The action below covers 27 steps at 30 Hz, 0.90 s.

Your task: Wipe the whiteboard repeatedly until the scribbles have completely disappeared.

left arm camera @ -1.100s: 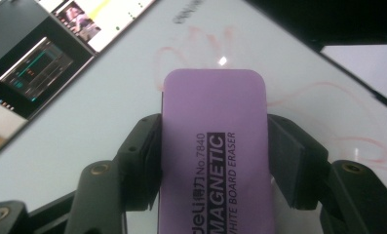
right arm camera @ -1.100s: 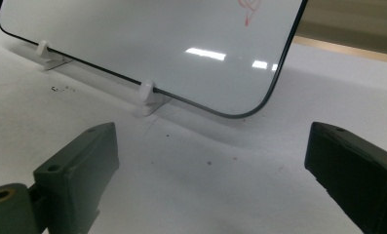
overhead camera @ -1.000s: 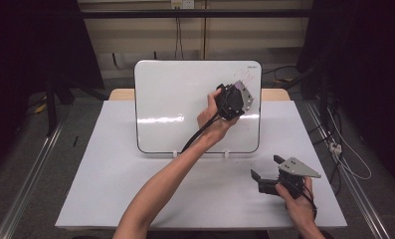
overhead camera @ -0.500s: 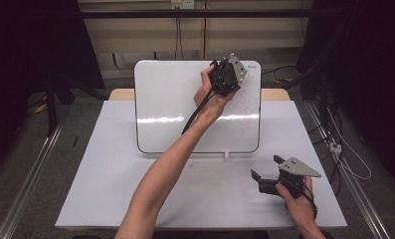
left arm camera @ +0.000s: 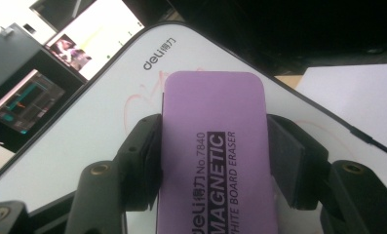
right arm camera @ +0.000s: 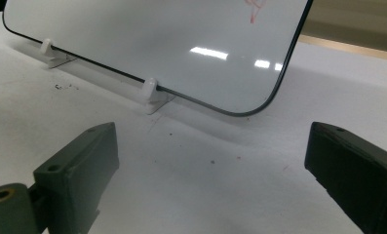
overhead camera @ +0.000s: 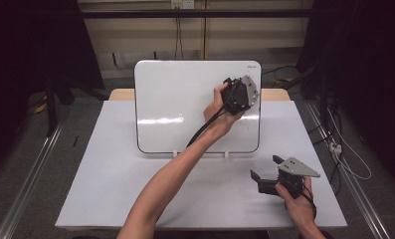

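Note:
A white board [overhead camera: 175, 99] stands upright on the white table [overhead camera: 110, 189], held by small white feet [right arm camera: 152, 92]. My left gripper [overhead camera: 240, 94] is up against the board's upper right part, shut on a purple magnetic board eraser [left arm camera: 215, 170]. In the left gripper view both black pads press the eraser's sides, with the left gripper [left arm camera: 213, 124] pointing at the board [left arm camera: 98, 122], where faint red marks [left arm camera: 137, 97] show. My right gripper [overhead camera: 265, 169] rests near the table's front right, jaws wide apart. Nothing lies between the jaws of the right gripper [right arm camera: 213, 141]. Red strokes [right arm camera: 252, 12] sit high on the board [right arm camera: 157, 39].
Dark crumbs [right arm camera: 64, 87] lie on the table in front of the board. Metal rails [overhead camera: 31, 174] run along both sides of the table, and cables [overhead camera: 344, 149] trail on the floor at the right. Lit screens [left arm camera: 25, 102] stand behind the board.
My left gripper went up toward the board's top right corner with the eraser, then came back down and a little right. The right gripper has stayed put.

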Each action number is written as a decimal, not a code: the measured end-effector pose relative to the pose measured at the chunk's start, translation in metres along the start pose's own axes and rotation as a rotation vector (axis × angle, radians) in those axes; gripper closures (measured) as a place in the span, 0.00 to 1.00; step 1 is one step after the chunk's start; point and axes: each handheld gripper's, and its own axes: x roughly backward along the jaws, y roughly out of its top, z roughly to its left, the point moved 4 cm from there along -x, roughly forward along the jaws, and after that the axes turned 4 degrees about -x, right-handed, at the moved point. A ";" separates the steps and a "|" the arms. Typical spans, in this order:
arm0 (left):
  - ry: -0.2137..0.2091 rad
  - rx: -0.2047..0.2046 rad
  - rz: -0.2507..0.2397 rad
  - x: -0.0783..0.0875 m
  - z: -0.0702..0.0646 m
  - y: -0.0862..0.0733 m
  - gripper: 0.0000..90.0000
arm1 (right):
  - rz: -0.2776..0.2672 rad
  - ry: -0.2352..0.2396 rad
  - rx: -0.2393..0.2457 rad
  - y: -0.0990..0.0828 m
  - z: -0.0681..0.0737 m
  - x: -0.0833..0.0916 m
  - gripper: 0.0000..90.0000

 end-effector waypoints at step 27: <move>0.030 -0.053 0.003 -0.013 -0.014 0.016 0.46 | 0.012 0.006 0.001 -0.001 0.001 -0.002 0.07</move>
